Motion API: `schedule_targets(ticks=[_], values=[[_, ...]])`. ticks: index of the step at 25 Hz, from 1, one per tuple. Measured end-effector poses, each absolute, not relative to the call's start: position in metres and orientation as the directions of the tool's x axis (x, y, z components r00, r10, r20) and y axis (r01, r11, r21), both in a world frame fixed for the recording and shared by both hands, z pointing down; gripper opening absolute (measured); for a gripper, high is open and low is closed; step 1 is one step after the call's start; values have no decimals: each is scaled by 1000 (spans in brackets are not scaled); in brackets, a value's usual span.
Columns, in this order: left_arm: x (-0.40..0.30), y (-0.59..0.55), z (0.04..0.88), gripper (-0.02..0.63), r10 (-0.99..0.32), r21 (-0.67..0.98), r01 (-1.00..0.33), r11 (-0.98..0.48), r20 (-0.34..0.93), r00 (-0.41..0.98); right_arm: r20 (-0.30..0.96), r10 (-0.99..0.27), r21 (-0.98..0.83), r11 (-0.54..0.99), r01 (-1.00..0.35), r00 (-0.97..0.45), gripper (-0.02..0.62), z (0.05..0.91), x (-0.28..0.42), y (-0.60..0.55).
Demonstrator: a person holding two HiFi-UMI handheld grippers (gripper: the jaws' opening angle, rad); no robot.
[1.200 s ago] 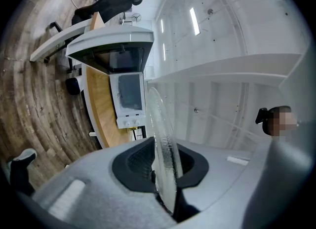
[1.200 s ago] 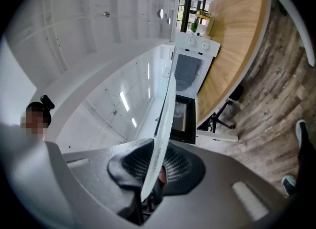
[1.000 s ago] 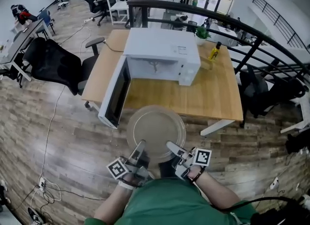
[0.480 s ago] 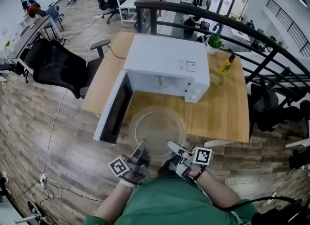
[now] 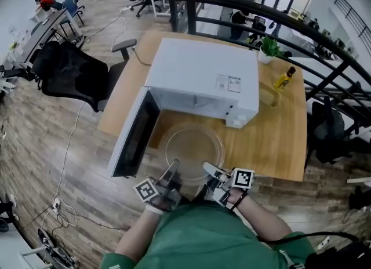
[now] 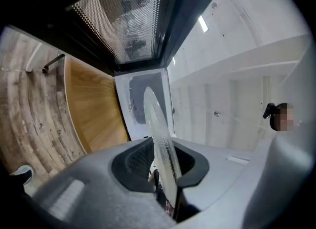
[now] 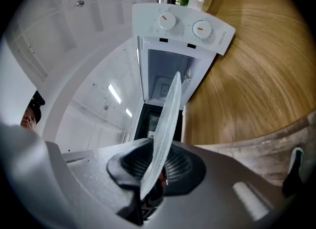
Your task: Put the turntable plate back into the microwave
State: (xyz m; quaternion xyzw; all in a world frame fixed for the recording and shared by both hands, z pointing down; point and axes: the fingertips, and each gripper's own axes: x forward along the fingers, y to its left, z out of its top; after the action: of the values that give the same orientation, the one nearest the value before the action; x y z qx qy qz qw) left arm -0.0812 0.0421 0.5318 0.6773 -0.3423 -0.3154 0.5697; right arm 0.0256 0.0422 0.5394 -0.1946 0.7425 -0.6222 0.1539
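Observation:
The clear glass turntable plate (image 5: 194,146) hangs level over the table's near edge, in front of the white microwave (image 5: 203,76), whose door (image 5: 132,140) stands swung wide to the left. My left gripper (image 5: 174,168) is shut on the plate's near-left rim and my right gripper (image 5: 206,168) on its near-right rim. In the left gripper view the plate (image 6: 157,124) runs edge-on between the pads (image 6: 129,160) toward the open cavity (image 6: 140,92). In the right gripper view the plate (image 7: 168,109) is likewise pinched and points at the cavity (image 7: 165,77) beside the two knobs (image 7: 192,28).
The microwave sits on a wooden table (image 5: 278,140) with a yellow bottle (image 5: 283,79) and a potted plant (image 5: 268,46) at its back right. A black office chair (image 5: 69,73) stands to the left. A dark railing (image 5: 324,42) runs behind the table.
Both grippers have carried the plate forward, from over the floor to over the table's near edge. The microwave and its open door are now much closer.

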Motion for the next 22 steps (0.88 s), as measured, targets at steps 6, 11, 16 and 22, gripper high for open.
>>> schedule_targets(ticks=[6, 11, 16, 22], values=[[-82, 5, 550, 61, -808, 985, -130, -110, -12, 589, 28, -487, -983, 143, -111, -873, 64, 559, 26, 6], [-85, -30, 577, 61, -793, 989, -122, -90, 3, 610, 29, -507, -980, 157, -125, -861, 66, 578, 24, -28], [-84, -59, 592, 63, -777, 992, -107, -74, 10, 629, 47, -538, -979, 141, -145, -842, 67, 593, 26, -52], [-88, -91, 597, 61, -780, 995, -79, -57, 6, 626, 44, -553, -980, 137, -143, -832, 67, 602, 21, -83]])
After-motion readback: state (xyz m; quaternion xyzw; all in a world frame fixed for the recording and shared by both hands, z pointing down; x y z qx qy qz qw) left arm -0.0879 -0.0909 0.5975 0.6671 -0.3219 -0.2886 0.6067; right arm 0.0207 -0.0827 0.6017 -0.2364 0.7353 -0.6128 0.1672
